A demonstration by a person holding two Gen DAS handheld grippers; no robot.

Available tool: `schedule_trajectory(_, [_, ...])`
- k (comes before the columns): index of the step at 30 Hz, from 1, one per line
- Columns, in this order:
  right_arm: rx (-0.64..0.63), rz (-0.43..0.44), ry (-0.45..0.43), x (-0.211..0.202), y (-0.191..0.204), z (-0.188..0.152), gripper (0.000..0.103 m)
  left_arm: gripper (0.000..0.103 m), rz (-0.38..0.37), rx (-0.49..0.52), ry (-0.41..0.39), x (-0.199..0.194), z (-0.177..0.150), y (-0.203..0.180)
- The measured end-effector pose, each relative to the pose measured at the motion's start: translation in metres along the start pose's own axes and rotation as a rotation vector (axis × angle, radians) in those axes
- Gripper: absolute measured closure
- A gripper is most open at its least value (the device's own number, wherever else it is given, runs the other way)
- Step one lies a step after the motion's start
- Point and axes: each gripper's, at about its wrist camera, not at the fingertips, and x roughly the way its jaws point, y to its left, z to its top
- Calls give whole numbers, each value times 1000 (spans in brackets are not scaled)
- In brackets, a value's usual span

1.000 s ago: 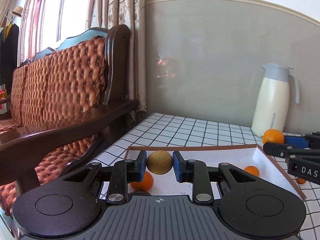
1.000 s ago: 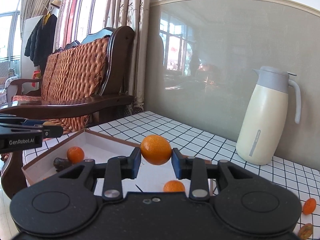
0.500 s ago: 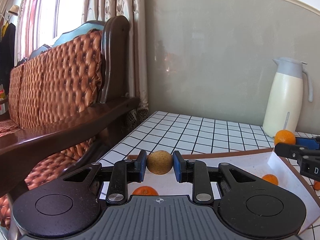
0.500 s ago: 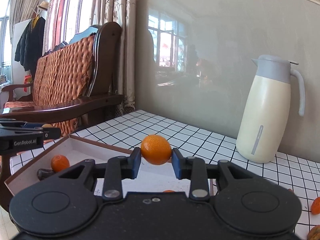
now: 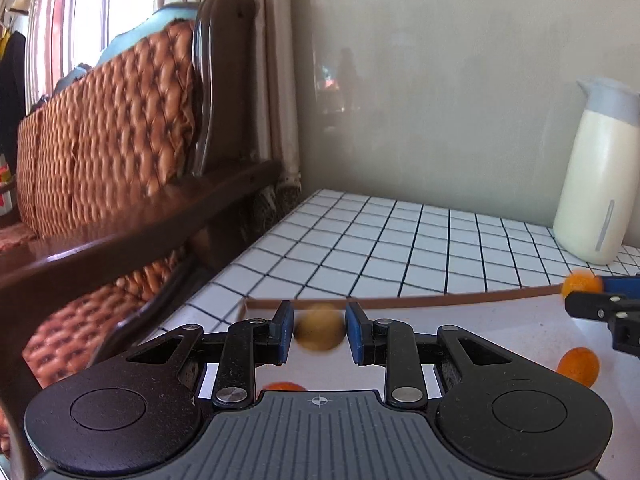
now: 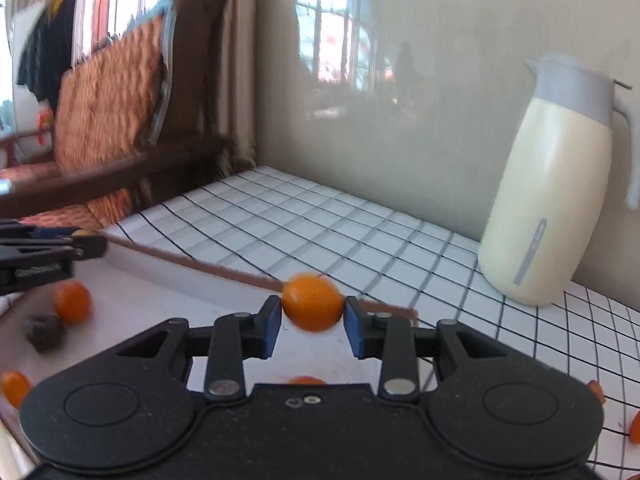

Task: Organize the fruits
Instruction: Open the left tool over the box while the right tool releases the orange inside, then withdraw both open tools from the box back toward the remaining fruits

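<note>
Both our grippers hang over the white tray (image 5: 500,320) to drop fruit: left gripper (image 5: 319,330) opening around a tan fruit (image 5: 319,332), right gripper (image 6: 312,316) opening, its orange (image 6: 312,307) barely touched.

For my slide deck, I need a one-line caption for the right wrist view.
Right claw opening around an orange fruit above the white tray, cream jug beyond.
</note>
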Motion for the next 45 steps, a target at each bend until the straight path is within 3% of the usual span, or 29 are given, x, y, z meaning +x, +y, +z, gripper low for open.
schedule_trajectory(1, [12, -21, -22, -4, -3, -2, 19, 36, 23, -8, -29, -5, -1, -1])
schedule_trajectory(2, [18, -20, -35, -8, -5, -3, 20, 0, 41, -19, -78, -12, -1, 0])
schedule_trajectory(4, [26, -27, -38, -13, -8, -3, 24, 0, 54, -22, -148, -26, -2, -1])
schedule_trajectory(11, [40, -28, -53, -26, -13, -5, 21, 0, 34, -32, -135, -38, -4, 3])
schedule_trajectory(14, [39, -27, -65, -27, -11, 1, 15, 0, 42, -33, -136, -43, -6, 4])
schedule_trajectory(16, [44, -19, -75, -33, -12, 1, 6, 0, 43, -35, -138, -47, -7, 5])
schedule_trajectory(20, [35, -10, -88, -44, -10, 0, 6, 0, 57, -30, -155, -59, -11, 2])
schedule_trajectory(30, [-9, -13, -126, -80, -6, -18, 6, 0, 156, -77, -259, -110, -26, -9])
schedule_trajectory(34, [-11, -18, -142, -97, -9, -26, 6, 0, 148, -115, -290, -125, -37, -11])
schedule_trajectory(37, [13, -25, -145, -107, -14, -30, 6, 0, 115, -98, -248, -130, -42, -18])
schedule_trajectory(45, [44, -26, -135, -135, -33, -47, 6, 0, 50, -37, -266, -159, -52, -46])
